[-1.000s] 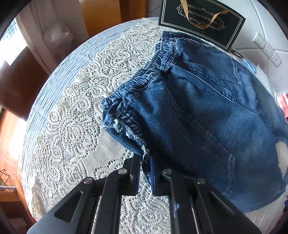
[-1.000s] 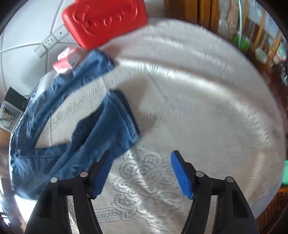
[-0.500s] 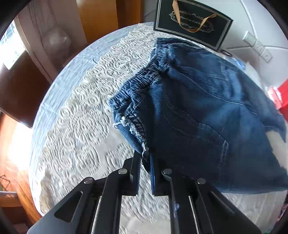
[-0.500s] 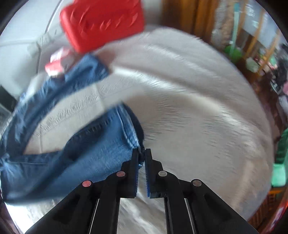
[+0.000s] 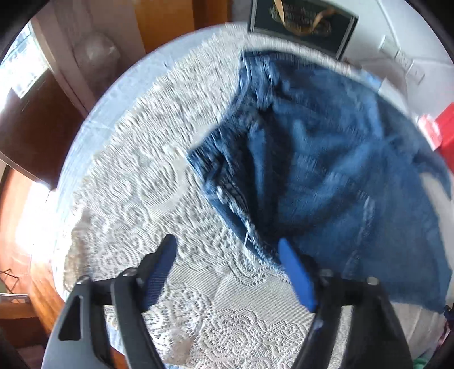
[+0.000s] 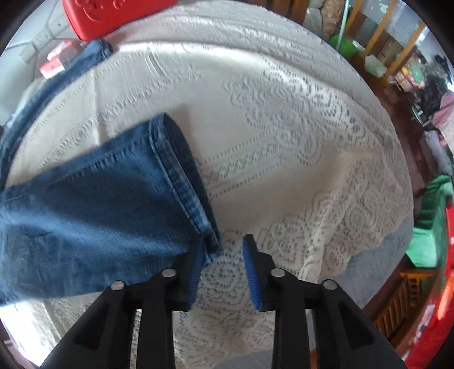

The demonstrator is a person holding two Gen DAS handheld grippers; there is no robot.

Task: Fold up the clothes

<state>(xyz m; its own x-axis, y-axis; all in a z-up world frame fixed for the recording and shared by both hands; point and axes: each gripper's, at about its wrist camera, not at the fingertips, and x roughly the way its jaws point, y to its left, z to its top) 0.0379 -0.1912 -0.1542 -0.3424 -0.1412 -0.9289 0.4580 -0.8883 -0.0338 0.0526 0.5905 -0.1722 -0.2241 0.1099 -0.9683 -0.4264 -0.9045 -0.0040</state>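
Blue denim jeans (image 5: 326, 170) lie on a white lace tablecloth (image 5: 142, 184). In the left wrist view their waist end is bunched and blurred, just ahead of my left gripper (image 5: 227, 249), which is open with the waistband corner touching its right pad. In the right wrist view one leg (image 6: 99, 198) lies flat with its hem (image 6: 181, 176) by my right gripper (image 6: 224, 249). That gripper is open, the hem corner resting against its left pad. The other leg (image 6: 56, 82) runs along the far left.
A red plastic case (image 6: 113, 14) and a white power strip (image 6: 37, 42) sit at the table's back. A black gift bag (image 5: 300, 22) stands behind the jeans. The round table's edge (image 6: 383, 241) drops off to the right, with chairs beyond.
Both grippers were shut on the jeans half a second ago and have opened, letting go of the waist and the leg hem. The jeans have shifted and settled on the cloth.
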